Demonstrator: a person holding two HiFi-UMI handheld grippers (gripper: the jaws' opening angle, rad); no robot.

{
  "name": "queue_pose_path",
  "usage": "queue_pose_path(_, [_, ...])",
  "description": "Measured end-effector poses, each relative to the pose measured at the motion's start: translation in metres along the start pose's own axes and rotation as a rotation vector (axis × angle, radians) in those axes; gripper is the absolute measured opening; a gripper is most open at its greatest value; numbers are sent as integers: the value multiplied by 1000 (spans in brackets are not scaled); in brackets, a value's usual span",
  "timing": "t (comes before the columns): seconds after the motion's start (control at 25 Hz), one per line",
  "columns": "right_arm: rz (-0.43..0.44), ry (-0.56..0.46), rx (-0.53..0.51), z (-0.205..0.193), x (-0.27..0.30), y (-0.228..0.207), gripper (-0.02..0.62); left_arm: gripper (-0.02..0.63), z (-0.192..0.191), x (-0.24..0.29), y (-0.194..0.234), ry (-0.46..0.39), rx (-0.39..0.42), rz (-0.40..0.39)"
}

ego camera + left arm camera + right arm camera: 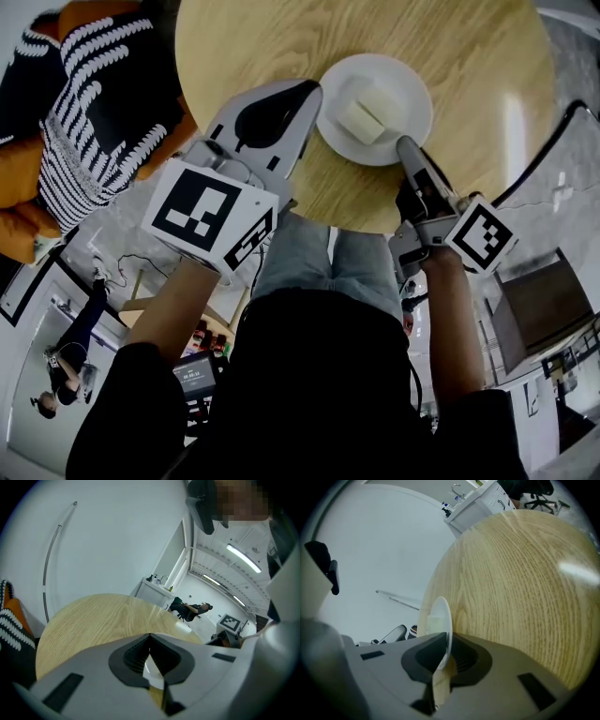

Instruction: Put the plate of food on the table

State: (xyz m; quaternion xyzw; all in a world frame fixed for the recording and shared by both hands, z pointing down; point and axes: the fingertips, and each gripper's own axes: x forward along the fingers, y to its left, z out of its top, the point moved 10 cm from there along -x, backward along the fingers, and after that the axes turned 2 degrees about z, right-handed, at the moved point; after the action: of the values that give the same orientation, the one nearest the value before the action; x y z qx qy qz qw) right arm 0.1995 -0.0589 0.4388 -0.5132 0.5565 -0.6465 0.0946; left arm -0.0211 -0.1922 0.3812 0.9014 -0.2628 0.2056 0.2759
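A white plate (414,86) carrying a pale block of food (368,112) is over the round wooden table (253,47), near its front edge. I cannot tell whether it touches the wood. My left gripper (313,96) is shut on the plate's left rim, and a sliver of the white plate (153,673) shows between its jaws. My right gripper (406,147) is shut on the near right rim. In the right gripper view the plate (442,616) stands edge-on between the jaws of the right gripper (442,654), with the food (432,623) on its left face.
A black-and-white striped cloth (98,112) lies on an orange seat at the left of the table. A grey chair (544,305) stands at the right. The holder's legs are under the table's front edge. A person sits far off (187,609) by a white counter (154,590).
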Motion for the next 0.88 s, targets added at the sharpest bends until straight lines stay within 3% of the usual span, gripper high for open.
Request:
queue_pose_path(0.32, [-78,9,-28,0,-6,-5,43,8,2,1,-6,17,32,-17])
queue_pose_path(0.88, [-120,56,-214,4,-2,8,69,8,-1,-1,-5,14,25,-14])
